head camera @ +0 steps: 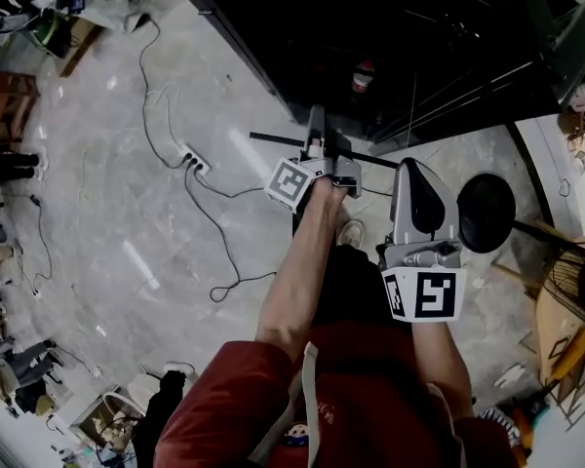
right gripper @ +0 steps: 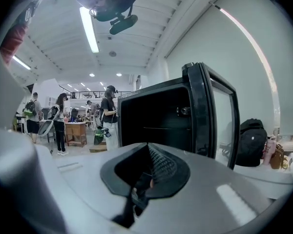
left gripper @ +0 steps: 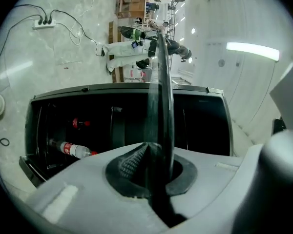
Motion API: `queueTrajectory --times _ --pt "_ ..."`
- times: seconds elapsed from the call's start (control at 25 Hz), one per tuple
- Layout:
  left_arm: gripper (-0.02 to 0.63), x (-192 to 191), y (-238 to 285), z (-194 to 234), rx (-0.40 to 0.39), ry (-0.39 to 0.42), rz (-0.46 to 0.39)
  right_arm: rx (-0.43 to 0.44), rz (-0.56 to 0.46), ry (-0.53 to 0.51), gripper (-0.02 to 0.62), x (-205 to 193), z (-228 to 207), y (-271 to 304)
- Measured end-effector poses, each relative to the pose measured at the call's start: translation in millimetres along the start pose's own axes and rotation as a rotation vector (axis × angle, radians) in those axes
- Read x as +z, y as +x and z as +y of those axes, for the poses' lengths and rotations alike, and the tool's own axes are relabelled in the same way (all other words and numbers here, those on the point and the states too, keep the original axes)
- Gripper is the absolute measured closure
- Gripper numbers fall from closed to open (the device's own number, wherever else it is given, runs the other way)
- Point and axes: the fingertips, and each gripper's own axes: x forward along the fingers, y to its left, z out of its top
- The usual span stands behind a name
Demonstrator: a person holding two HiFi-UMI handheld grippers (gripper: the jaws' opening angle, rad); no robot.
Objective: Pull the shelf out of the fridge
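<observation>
My left gripper (head camera: pixel 318 136) is shut on the edge of a thin dark glass shelf (head camera: pixel 273 139), which I hold out in front of the black fridge (head camera: pixel 400 47). In the left gripper view the shelf (left gripper: pixel 160 82) runs edge-on up the middle, pinched between the pads of the left gripper (left gripper: pixel 154 165). Behind it the fridge (left gripper: pixel 127 126) stands open with a bottle (left gripper: pixel 71 149) lying inside. My right gripper (head camera: pixel 411 172) hangs beside the left one, shut with nothing in it. The right gripper (right gripper: pixel 145 172) faces the open fridge (right gripper: pixel 161 116) and its door (right gripper: pixel 205 111).
A power strip (head camera: pixel 193 160) and cables lie on the marble floor at the left. A round black stool (head camera: pixel 486 213) and a fan (head camera: pixel 575 281) stand at the right. Several people (right gripper: pixel 110 116) stand far off. A black backpack (right gripper: pixel 249 140) sits right of the fridge.
</observation>
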Motion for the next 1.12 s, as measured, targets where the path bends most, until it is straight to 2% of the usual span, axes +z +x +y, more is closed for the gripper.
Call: queueTrajectory --times 0.32,0.6,0.8,1.12 --pt "0.595 5.2 -81.7 -50.9 0.032 0.013 -0.023 0.060 -0.003 0.015 0.598 12.7 3.4 -29.7" --pt "0.595 33.5 -157.2 -92.7 0.040 0.007 -0.103 0.140 0.003 -0.008 0.598 24.4 29.3 -49.8" --pt "0.594 62.9 -202.0 -120.6 0.035 0.000 -0.122 0.223 0.005 -0.075 0.598 27.9 71.8 -56.4" --pt "0.595 133.2 -282.0 -175.9 -0.012 -0.012 -0.199 0.283 -0.014 -0.096 0.598 43.2 170.4 -82.5"
